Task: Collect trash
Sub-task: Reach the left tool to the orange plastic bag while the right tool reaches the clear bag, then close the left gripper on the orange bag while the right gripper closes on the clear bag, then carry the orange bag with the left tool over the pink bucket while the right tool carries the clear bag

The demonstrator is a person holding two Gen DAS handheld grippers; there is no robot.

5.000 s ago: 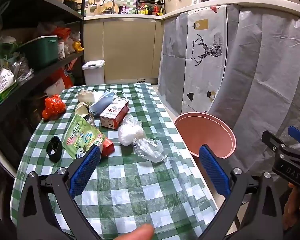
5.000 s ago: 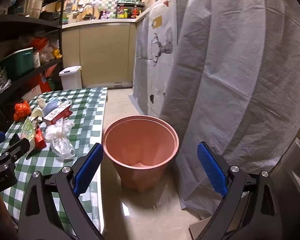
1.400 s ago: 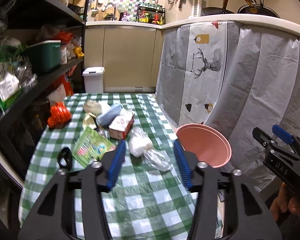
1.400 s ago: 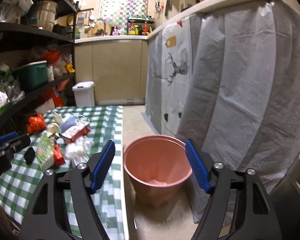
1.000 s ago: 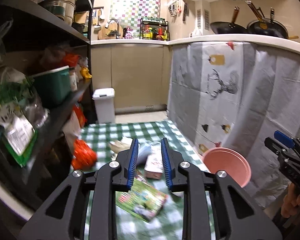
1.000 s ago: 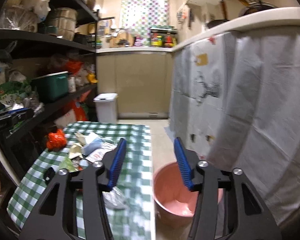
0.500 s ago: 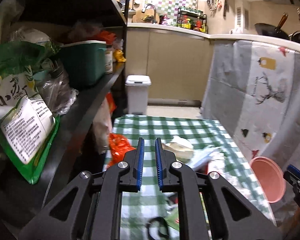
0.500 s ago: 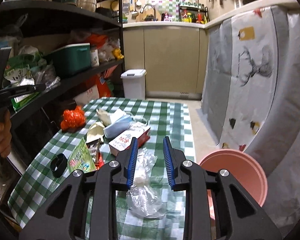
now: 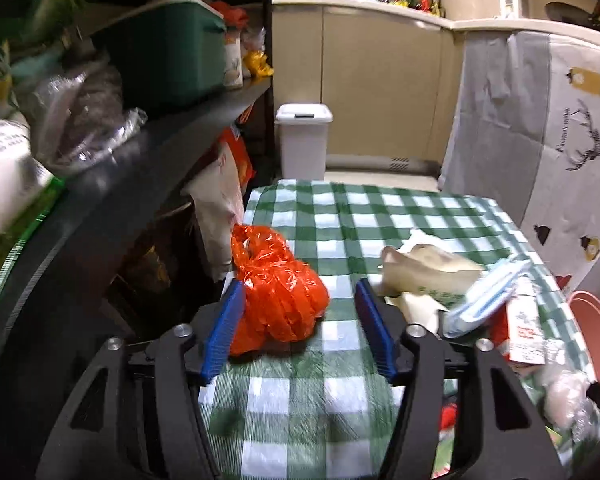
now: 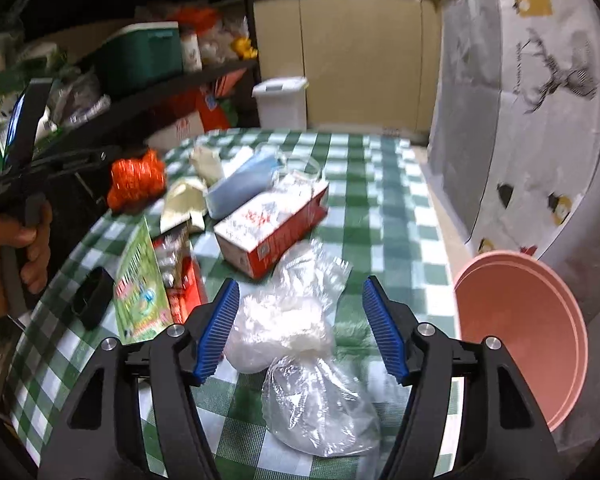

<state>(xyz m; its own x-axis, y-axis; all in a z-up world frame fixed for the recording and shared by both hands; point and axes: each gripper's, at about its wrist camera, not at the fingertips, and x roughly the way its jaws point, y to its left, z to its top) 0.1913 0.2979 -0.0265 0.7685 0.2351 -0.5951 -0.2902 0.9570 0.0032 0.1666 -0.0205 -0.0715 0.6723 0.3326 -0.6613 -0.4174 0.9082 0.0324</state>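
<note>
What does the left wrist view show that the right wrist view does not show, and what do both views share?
Only the left wrist view shows the left gripper, jaws opening around the orange plastic bag, not pressing it.

Only the right wrist view shows the right gripper, jaws opening around the clear plastic bags, plus the green snack packet and the hand holding the other tool.

Both show the checked tablecloth, red-and-white carton, pink bin and white lidded bin.
</note>
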